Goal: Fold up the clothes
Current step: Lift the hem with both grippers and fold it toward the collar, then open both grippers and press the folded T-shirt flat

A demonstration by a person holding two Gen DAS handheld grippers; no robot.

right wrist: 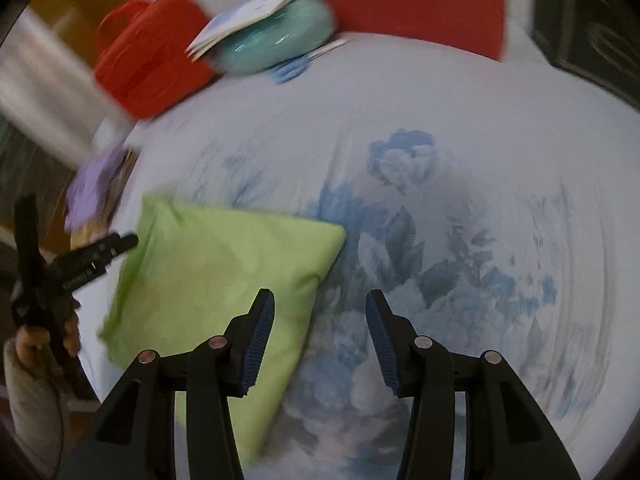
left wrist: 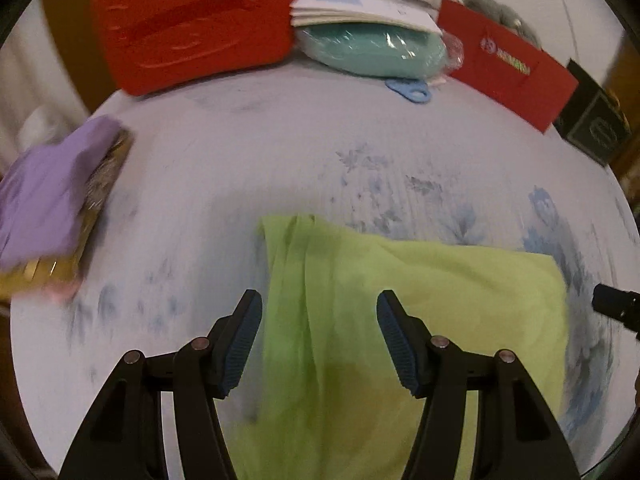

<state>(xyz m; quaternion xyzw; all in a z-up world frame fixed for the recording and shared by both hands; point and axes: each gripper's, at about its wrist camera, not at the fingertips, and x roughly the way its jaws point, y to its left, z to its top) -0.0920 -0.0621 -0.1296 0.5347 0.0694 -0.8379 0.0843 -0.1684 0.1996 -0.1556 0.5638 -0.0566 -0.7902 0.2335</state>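
**Green cloth lies as a squared-off panel, both grippers empty above it**

The thin lime-green cloth garment [left wrist: 400, 320] lies on the pale bedsheet printed with blue flowers [left wrist: 240, 168], below both tools. From the right wrist view it reads as a roughly four-sided panel with straight edges and a clean corner pointing toward the big blue rose. From the left wrist view one side shows long lengthwise creases or a doubled-over strip, so it seems to lie in more than one layer. How many folds it holds, I cannot tell; the frames are blurred by motion.

The left gripper [left wrist: 319, 306] hangs over the creased side of the green garment, its jaws spread wide with nothing between them. The right gripper [right wrist: 320, 308] hangs over the garment's corner and the sheet just beside it, jaws likewise wide apart and holding nothing.

This fits either a garment partway folded, with another fold still due, or one folded and just let go. The pictures do not settle which.

Beyond the green garment, at the far side of the sheet, stand a red plastic carry case [left wrist: 196, 20], a teal bundle wrapped in clear plastic [left wrist: 376, 50] with white papers on top, and a red paper bag [left wrist: 508, 76]. Left of the garment, well apart, a lilac cloth [left wrist: 48, 188] is draped over a gold-coloured box. None crowds the garment; the sheet around it gives room.
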